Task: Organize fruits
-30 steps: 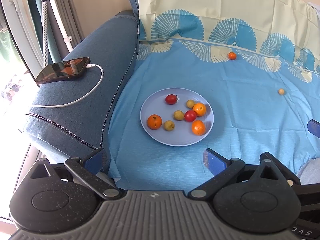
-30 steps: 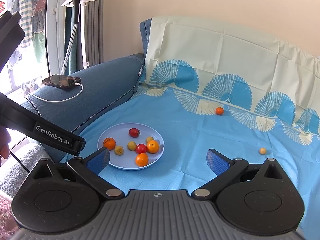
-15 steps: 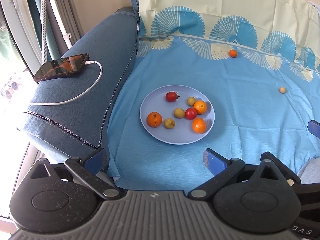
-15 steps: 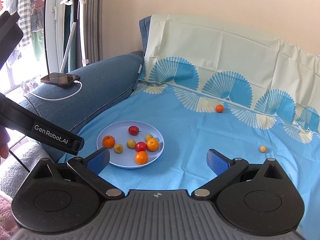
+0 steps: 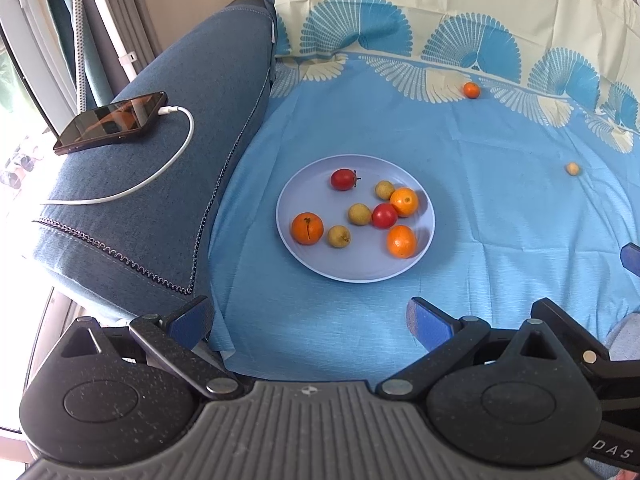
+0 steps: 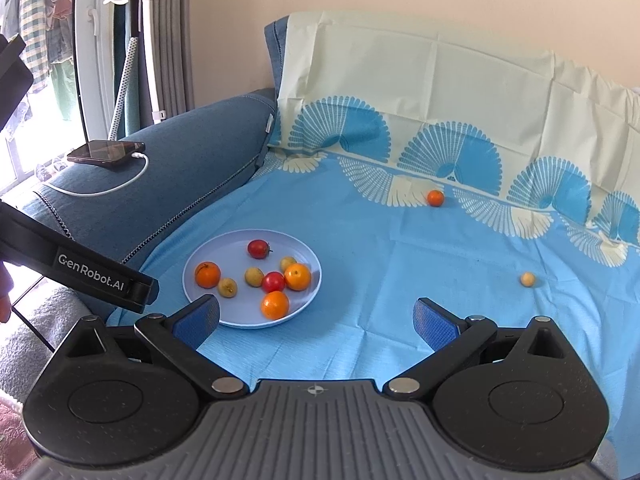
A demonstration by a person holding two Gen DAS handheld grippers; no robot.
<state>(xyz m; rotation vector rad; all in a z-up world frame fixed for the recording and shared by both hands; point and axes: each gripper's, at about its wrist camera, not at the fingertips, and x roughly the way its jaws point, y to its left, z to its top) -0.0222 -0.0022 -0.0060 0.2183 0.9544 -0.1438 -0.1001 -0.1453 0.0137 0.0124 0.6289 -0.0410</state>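
Observation:
A pale blue plate [image 5: 424, 248] [image 6: 312, 288] lies on the blue sheet and holds several small fruits: oranges, red ones and yellow-green ones. A loose orange [image 5: 471, 90] [image 6: 435, 198] rests near the patterned border at the back. A small yellow fruit [image 5: 572, 169] [image 6: 527, 279] lies alone to the right. My left gripper [image 5: 308, 318] is open and empty, in front of the plate. My right gripper [image 6: 316, 320] is open and empty, near the plate's right front. The left gripper's body [image 6: 80, 272] shows at the right wrist view's left edge.
A phone [image 5: 112, 122] [image 6: 106, 152] on a white charging cable [image 5: 160, 172] lies on the blue sofa armrest [image 5: 180, 92] left of the plate. The cream and blue sheet [image 6: 440, 92] covers the backrest. A window and a pole stand [image 6: 132, 40] are at far left.
Both cameras have drifted slightly forward and upward, so the plate and fruits sit a little higher in view. No fruit has moved and both grippers stay open.

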